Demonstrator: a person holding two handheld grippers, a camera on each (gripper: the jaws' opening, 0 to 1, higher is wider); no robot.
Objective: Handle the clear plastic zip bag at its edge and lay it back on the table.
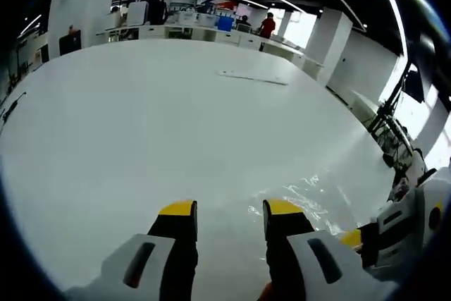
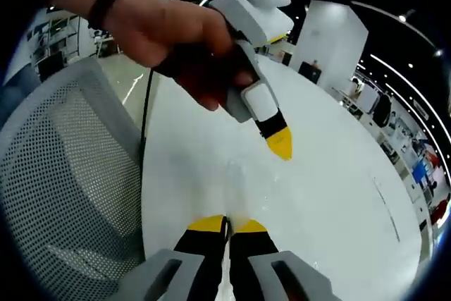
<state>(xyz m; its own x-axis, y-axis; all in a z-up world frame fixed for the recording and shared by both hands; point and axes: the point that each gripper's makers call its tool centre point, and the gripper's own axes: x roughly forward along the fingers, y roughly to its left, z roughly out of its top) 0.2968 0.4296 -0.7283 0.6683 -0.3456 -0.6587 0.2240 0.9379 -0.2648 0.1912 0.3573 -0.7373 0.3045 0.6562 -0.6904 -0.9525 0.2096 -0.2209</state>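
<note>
One clear plastic zip bag [image 1: 310,199] is all I have to work with, and it lies flat on the broad white table [image 1: 176,118], given away mostly by its crinkled glints. In the left gripper view the bag sits just ahead of my left gripper [image 1: 230,211] and off toward its right-hand jaw; those yellow-tipped black jaws stand wide apart with bare table between them, holding nothing. In the right gripper view the bag [image 2: 243,188] spreads out directly ahead of my right gripper [image 2: 227,225], whose yellow tips are pressed nearly together. A thin pale edge seems to run between them, so they look pinched on the near edge of the bag, though the film is too clear for me to be certain.

Beyond the bag in that same view, my left gripper [image 2: 280,143] hangs above the table with a hand [image 2: 165,29] wrapped round its grey and white body, a dark band at the wrist. My right gripper [image 1: 394,234] also pokes into the left gripper view beside the bag. A grey mesh chair back [image 2: 63,174] stands at the table's near edge. On the far part of the table lies a long flat pale strip [image 1: 252,77]. Past the table's far edge are white desks and a person in a red top [image 1: 267,26].
</note>
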